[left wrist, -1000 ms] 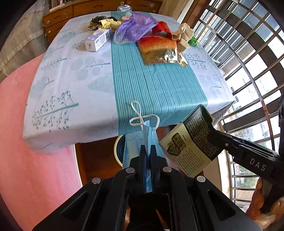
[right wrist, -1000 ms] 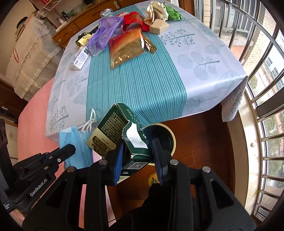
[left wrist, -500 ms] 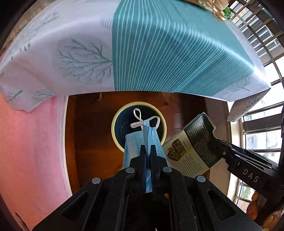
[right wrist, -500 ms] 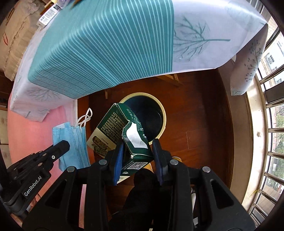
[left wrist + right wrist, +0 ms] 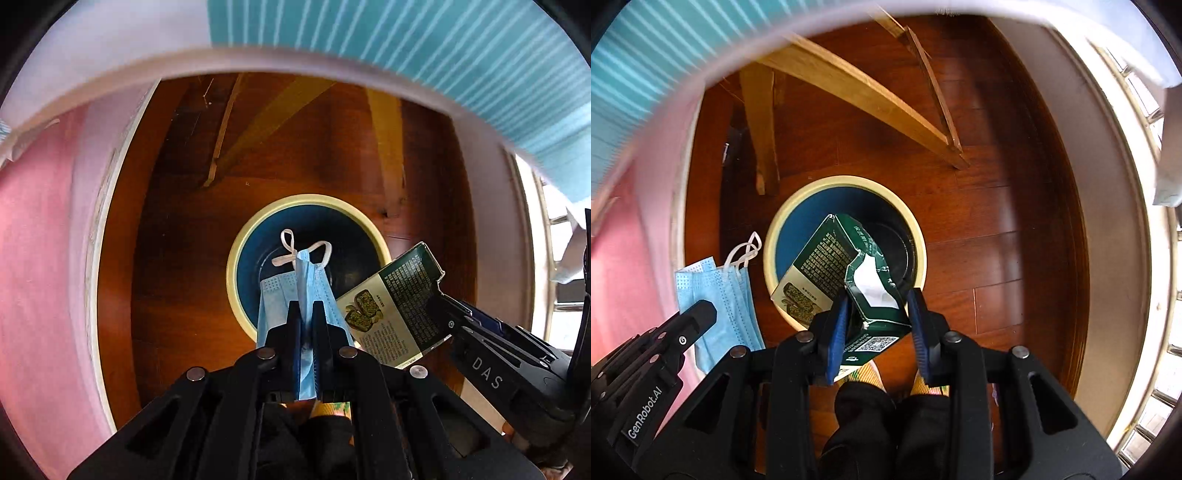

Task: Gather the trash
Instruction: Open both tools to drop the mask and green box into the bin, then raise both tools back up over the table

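The left gripper [image 5: 306,314] points steeply downward, its jaws pressed almost together on thin blue material. At its four o'clock, the right gripper [image 5: 878,314] also points down, jaws partly spread, clamping something wider.

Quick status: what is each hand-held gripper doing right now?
Left hand-held gripper: closed on the blue face mask.
Right hand-held gripper: closed on the green carton.

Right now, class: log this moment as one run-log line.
left gripper: holds mask | right gripper: holds box | both over bin | nothing dropped yet
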